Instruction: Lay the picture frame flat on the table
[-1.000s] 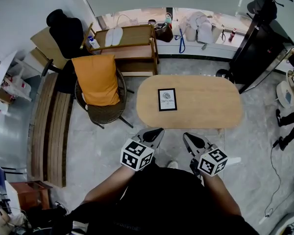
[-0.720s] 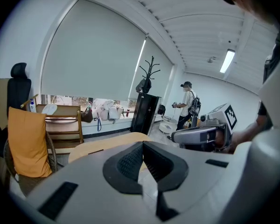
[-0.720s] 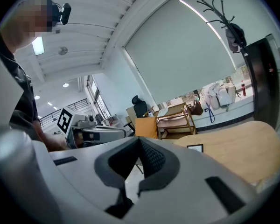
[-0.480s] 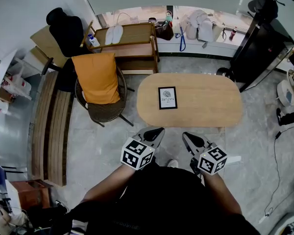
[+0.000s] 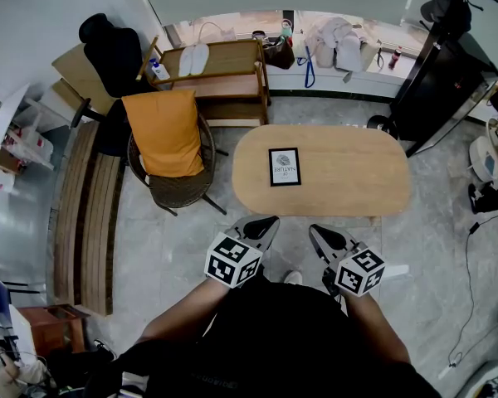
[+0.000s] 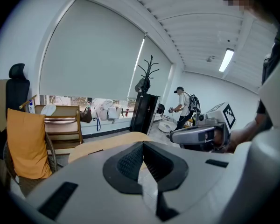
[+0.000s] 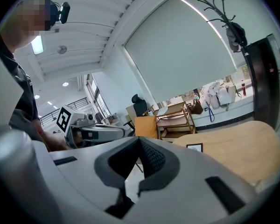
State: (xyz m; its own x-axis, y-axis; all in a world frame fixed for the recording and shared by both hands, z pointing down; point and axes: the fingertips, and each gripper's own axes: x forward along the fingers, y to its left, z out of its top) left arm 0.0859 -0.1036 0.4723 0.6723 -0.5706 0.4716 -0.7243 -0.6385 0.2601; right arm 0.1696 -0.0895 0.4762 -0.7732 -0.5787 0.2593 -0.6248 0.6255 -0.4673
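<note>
On the grey tiled floor (image 5: 174, 247), beside a wicker chair (image 5: 178, 191), the oval wooden counter (image 5: 357, 181) carries the picture frame (image 5: 284, 167) lying flat left of centre, while the left gripper (image 5: 267, 221) and right gripper (image 5: 314, 230) hang short of it, jaws clenched on nothing, just as a second ago.

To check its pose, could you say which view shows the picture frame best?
The head view: the picture frame shows whole, from above. The right gripper view shows it small, the left gripper view hardly.

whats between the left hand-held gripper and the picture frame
Only a bare strip of table, as the head view shows: the left hand-held gripper is at its near edge, the picture frame further in.
</note>
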